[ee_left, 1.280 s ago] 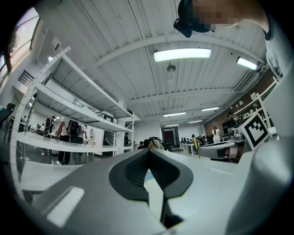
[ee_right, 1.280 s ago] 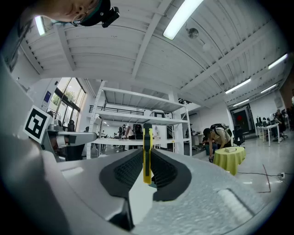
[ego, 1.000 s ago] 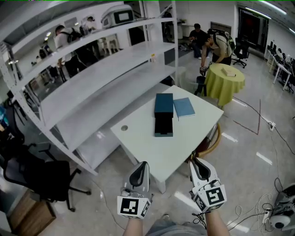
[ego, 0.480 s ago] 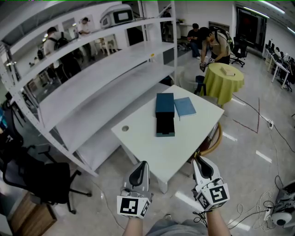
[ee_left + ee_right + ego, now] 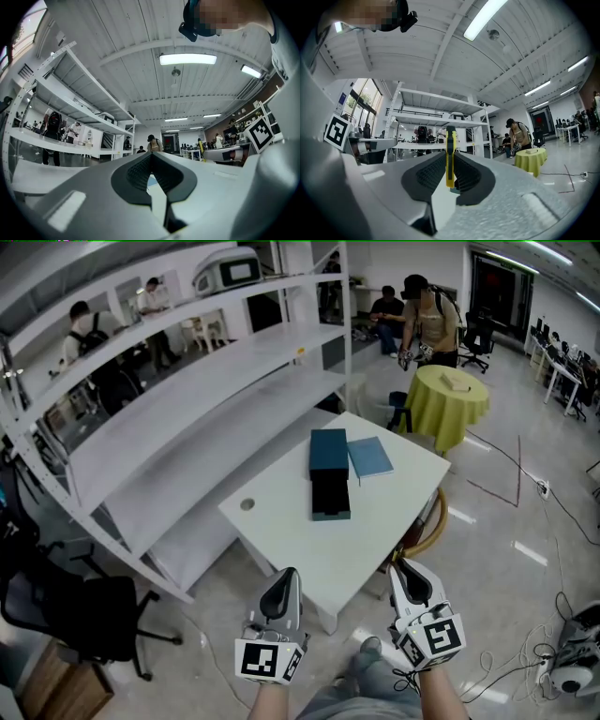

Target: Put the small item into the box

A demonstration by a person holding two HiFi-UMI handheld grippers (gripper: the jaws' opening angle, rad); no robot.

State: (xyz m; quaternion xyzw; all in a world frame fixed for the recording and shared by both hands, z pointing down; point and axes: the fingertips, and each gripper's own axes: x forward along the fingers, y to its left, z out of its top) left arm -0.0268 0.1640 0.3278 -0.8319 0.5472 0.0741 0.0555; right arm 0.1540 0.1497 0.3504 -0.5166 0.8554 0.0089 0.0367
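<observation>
Carrying step: the right gripper [image 5: 410, 579] clamps a yellow utility knife [image 5: 450, 157]; the left gripper [image 5: 283, 585] is closed and empty. Next, probably, reach the open box [image 5: 331, 513] well ahead

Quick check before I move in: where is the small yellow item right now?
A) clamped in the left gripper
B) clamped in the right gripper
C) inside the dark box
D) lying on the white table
B: the right gripper view shows the right gripper with its jaws closed on the thin yellow item, while the left gripper has its jaws together with nothing between them.
</observation>
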